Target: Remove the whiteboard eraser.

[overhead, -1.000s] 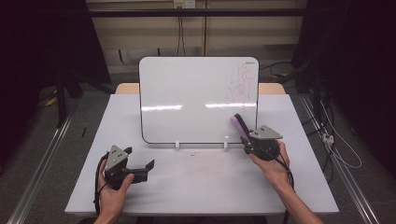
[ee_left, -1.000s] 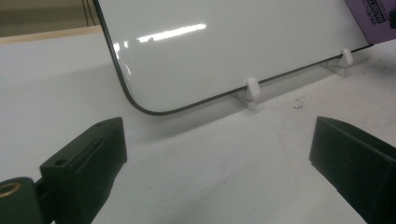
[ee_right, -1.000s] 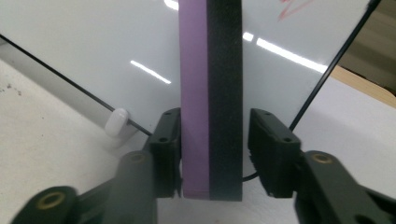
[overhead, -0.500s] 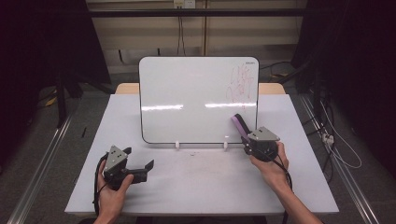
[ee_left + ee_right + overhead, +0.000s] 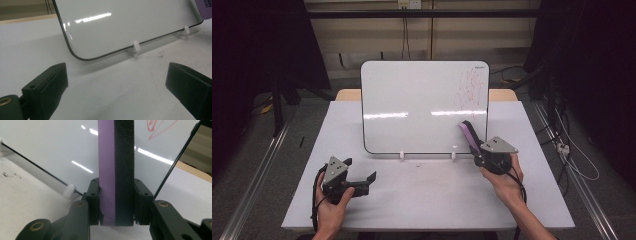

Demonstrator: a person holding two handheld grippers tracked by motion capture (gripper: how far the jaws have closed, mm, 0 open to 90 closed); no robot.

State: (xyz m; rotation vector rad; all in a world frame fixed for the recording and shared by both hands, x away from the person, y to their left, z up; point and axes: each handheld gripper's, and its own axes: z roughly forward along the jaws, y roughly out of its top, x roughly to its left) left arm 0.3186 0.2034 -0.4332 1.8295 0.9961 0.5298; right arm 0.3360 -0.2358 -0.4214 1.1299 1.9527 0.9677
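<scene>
1. A white tabletop is filling the middle of the high view, its far edge showing a strip of pale wood.
2. A whiteboard is standing upright on the tabletop on two small white feet, its face reflecting two bright bands of ceiling light.
3. Red scribbles are marking the upper right corner of the whiteboard.
4. Small dark specks are lying on the tabletop just in front of the whiteboard's lower edge.
5. The left hand-held gripper is resting low over the near left part of the tabletop, held by the person's left hand; its jaws are standing wide apart with nothing between them, as the left gripper view confirms.
6. The right hand-held gripper is sitting at the whiteboard's lower right corner, held by the person's right hand; its jaws are clamping an eraser with a purple back and a black foam face.
7. The eraser is pointing up along the whiteboard's right side, below the red scribbles; whether the foam is touching the board cannot be told.
8. Around the tabletop, the room is lying dark, with a beige back wall, hanging cables, metal floor rails on both sides, and loose cables on the floor at the right.
</scene>
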